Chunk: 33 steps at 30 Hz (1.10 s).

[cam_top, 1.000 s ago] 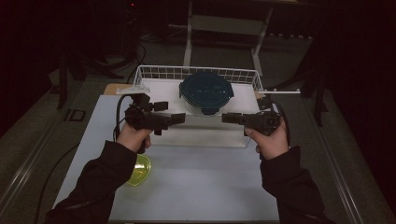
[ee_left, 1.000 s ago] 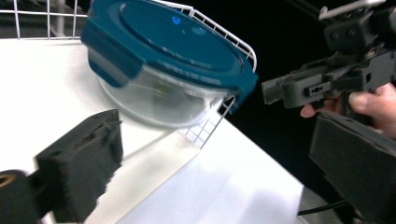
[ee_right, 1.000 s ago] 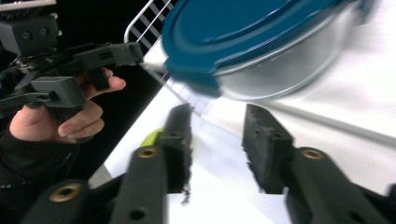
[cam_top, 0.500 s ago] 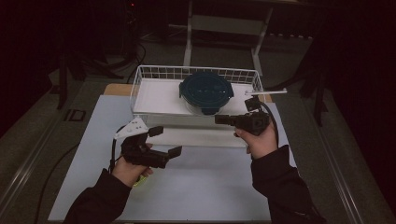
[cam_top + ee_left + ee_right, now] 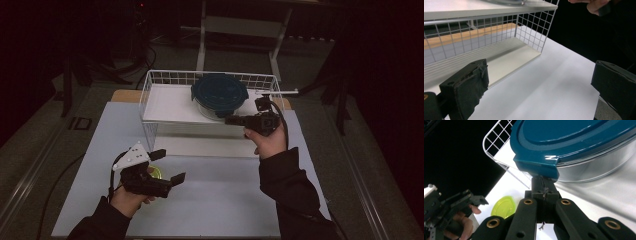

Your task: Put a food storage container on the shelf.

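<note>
Container [image 5: 219,97] with teal lid [image 5: 574,142] sits on the wire shelf [image 5: 165,102] at the bench's [image 5: 225,200] far side. Right hand-held gripper [image 5: 231,120], jaws pressed together, sits just under the lid's tab, nothing between them. Left hand-held gripper [image 5: 170,167] stands wide, empty, low over the bench beside a yellow-green lid [image 5: 504,207].

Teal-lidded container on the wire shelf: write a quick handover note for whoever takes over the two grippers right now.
Right gripper: jaws shut, tips just under the lid tab of the container; whether they pinch the tab is unclear.
Left gripper: jaws open, nothing between them, low over the white table, in front of the wire shelf.
Container sits on the shelf's upper level, teal lid on.
A small yellow-green dish lies on the table by the left hand.
Done: right gripper brought to the lid.
Left: the lid is not off yet.
</note>
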Tool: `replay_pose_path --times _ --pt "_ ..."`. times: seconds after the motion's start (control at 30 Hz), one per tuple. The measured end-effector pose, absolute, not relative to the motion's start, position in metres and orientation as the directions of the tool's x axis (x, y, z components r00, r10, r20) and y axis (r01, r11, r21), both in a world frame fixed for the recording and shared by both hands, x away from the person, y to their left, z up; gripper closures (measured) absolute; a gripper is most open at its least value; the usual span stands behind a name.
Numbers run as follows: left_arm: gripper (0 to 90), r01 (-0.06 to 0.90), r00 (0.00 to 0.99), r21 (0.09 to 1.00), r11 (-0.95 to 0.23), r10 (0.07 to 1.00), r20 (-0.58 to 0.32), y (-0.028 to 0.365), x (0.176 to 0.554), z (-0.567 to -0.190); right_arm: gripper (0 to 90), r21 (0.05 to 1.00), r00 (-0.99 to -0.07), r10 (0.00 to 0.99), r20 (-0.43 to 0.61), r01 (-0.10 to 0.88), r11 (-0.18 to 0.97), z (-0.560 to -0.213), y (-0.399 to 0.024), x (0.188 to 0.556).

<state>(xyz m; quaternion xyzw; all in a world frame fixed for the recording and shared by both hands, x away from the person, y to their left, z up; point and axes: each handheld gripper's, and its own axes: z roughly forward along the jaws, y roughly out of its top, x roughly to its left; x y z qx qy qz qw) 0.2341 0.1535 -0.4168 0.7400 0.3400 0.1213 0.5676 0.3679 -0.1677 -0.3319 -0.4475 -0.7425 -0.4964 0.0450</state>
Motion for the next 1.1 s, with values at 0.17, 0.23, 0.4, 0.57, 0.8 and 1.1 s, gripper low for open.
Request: replay_pose_path --times 0.17,0.23,0.4,0.57,0.8,1.1 --pt "0.8 0.349 0.743 0.929 -0.126 0.642 -0.192 0.157 0.23 -0.421 89.9 0.694 -0.586 0.621 0.521 0.714 0.091 -0.332 -0.162 0.376" --pt "0.8 0.344 0.745 0.931 -0.122 0.639 -0.192 0.158 0.228 -0.423 89.9 0.693 -0.584 0.622 0.522 0.715 0.09 -0.332 -0.161 0.379" --pt "0.8 0.343 0.749 0.932 -0.115 0.633 -0.197 0.16 0.226 -0.427 89.9 0.689 -0.577 0.623 0.529 0.72 0.081 -0.332 -0.158 0.381" --pt "0.8 0.329 0.75 0.939 -0.099 0.632 -0.196 0.164 0.224 -0.428 83.6 0.699 -0.595 0.609 0.524 0.709 0.092 -0.336 -0.155 0.376" --pt "0.8 0.352 0.742 0.931 -0.099 0.635 -0.213 0.17 0.221 -0.428 58.5 0.743 -0.653 0.606 0.454 0.653 0.148 -0.344 -0.154 0.355" --pt "0.8 0.316 0.755 0.943 -0.102 0.629 -0.185 0.177 0.215 -0.43 19.8 0.802 -0.731 0.537 0.421 0.577 0.156 -0.363 -0.169 0.323"
